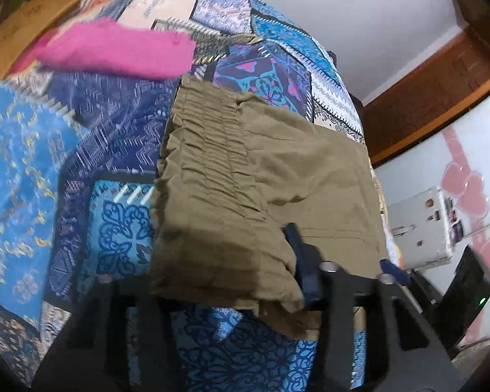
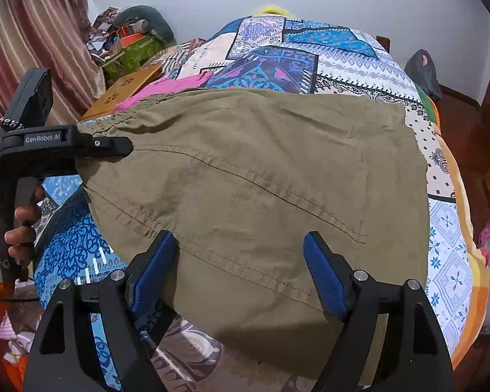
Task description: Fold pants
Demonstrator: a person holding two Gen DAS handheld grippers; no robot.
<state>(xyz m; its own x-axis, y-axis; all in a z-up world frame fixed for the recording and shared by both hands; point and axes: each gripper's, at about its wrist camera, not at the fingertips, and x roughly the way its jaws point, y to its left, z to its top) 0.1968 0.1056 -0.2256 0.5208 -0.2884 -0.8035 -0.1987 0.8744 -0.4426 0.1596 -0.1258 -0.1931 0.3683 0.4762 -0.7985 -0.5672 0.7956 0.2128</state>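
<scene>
A: Blue pads of right gripper sit nearest, spread wide over pants, not pinching.

B: Pants where?

A: Flat on quilt, olive, folded once; elastic waistband w/ gathers at the far-left end in right view.

B: Left gripper?

A: Seen in right view at pants' left edge by the waistband, person's hand on its handle. In its own view cloth drapes over one finger. Looks clamped on the fabric edge, partly hidden tho.

B: Else?

A: Pink cloth beyond the waistband, touching quilt.
</scene>
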